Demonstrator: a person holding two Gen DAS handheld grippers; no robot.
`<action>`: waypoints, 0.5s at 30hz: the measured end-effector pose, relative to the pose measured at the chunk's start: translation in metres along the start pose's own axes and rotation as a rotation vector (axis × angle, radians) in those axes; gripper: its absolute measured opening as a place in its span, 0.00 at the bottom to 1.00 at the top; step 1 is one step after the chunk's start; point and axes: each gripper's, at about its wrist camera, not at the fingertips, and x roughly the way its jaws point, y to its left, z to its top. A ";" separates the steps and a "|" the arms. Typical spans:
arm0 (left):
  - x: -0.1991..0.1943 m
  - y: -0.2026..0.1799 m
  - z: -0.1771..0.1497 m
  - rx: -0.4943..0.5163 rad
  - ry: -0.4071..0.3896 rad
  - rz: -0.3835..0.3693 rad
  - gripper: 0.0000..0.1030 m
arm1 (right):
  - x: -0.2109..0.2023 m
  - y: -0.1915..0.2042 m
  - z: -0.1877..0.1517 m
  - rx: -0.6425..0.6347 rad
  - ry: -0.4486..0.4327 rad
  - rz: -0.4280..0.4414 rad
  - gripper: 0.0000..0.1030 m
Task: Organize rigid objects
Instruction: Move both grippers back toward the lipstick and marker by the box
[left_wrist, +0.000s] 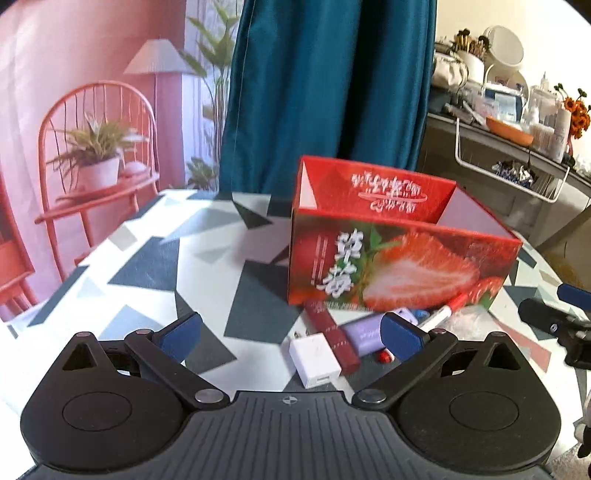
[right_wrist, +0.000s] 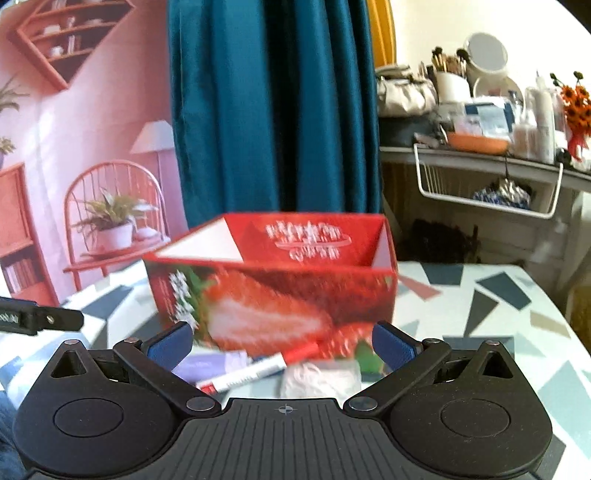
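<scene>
Here the left gripper (left_wrist: 290, 334) hangs low over the table (left_wrist: 155, 258) with its fingers (left_wrist: 181, 332) spread wide and nothing between them. Just ahead of the gap lies a small heap of things: a white charger (left_wrist: 314, 360) nearest the gripper, a dark red lipstick box (left_wrist: 332, 338) touching it on its far side, a purple tube (left_wrist: 364, 334) beside that and partly behind the right-hand finger, and a red-capped marker (left_wrist: 443, 314) slanting up toward the box. A tiny red piece (left_wrist: 385, 356) lies by the tube; what it is cannot be told. Behind the heap stands an open strawberry box (left_wrist: 399, 266), its front wall just beyond the lipstick box and marker, well in from the table's far edge.

The right gripper (right_wrist: 282, 345) also has its fingers (right_wrist: 393, 347) wide apart and empty. Between them, close in front, the marker (right_wrist: 255, 371) lies slanted, the purple tube (right_wrist: 210, 363) sits by the left-hand finger, and a white crumpled packet (right_wrist: 319, 376) lies to the marker's right. The strawberry box (right_wrist: 273, 291) rises right behind them, blurred. The other gripper's tip shows at each view's side edge
</scene>
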 end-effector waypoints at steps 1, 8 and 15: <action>0.002 0.001 -0.002 -0.001 0.007 -0.001 1.00 | 0.004 0.000 -0.005 -0.009 0.010 -0.003 1.00; 0.016 0.000 -0.011 0.007 0.047 -0.019 1.00 | 0.024 -0.009 -0.025 -0.004 0.056 0.003 0.97; 0.025 -0.006 -0.015 0.012 0.068 -0.053 0.99 | 0.044 -0.019 -0.033 -0.035 0.072 0.014 0.90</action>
